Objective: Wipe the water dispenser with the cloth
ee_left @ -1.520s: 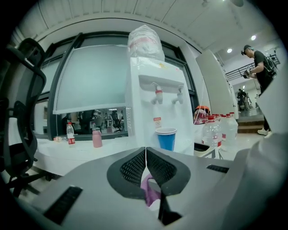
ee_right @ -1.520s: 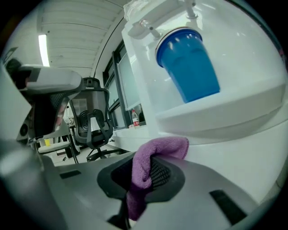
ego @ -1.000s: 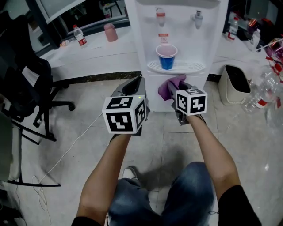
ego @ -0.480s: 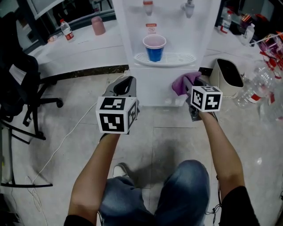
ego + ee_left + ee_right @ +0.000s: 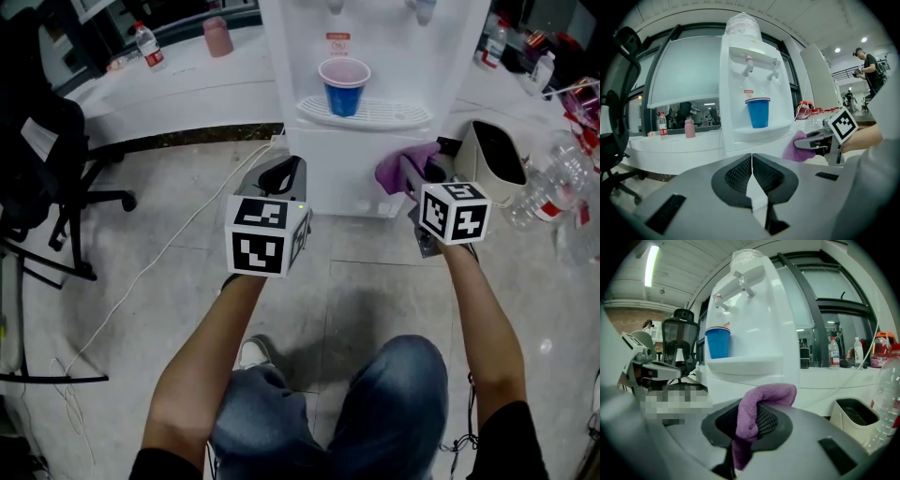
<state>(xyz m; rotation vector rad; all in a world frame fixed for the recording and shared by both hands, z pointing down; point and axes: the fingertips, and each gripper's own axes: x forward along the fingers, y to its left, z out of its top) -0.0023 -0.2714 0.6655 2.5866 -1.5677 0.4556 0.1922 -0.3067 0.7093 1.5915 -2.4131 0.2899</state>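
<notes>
Both forearms bare, stretched forward and roughly parallel. Left arm (image 5: 211, 347) carries the left gripper (image 5: 284, 176); in the left gripper view we read its jaws pressed together with nothing between them. Right arm (image 5: 476, 314) holds the right gripper (image 5: 415, 169) apart from the left, jaws clamped on a purple cloth (image 5: 771, 393) that folds over the pads.

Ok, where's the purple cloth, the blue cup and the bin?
cloth (image 5: 772, 391): right gripper view, on its top fold.
cup (image 5: 344, 98): head view, on its blue side.
bin (image 5: 846, 431): right gripper view, on its white front wall.
</notes>
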